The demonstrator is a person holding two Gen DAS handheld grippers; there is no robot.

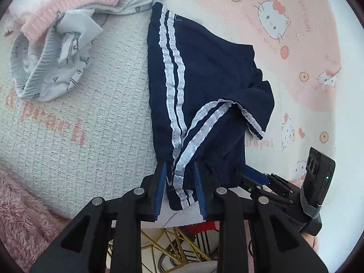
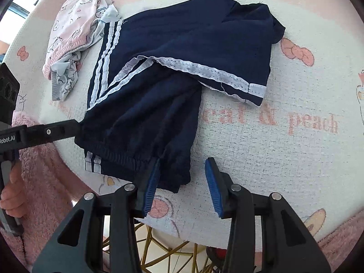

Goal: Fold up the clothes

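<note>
Navy track shorts [image 2: 173, 52] with double white side stripes lie half folded on the tabletop [image 2: 273, 150], which is covered by a cloth printed with cartoon cats, bows and the pink words "cat & peach" [image 2: 270, 119]. The left gripper [image 1: 179, 182] has its jaws partly closed around the striped waistband corner [image 1: 179, 195], which sits between the blue pads; whether they truly pinch it is hard to judge. The right gripper [image 2: 183, 182] holds its jaws apart, the other waistband corner lying just inside the left pad and bare cloth before the right one. Beyond the jaws, past the shorts, sits a heap of pink and pale blue printed garments [image 2: 72, 45]. "Robot.AI" [image 2: 6, 140] reads on the left gripper's body.
</note>
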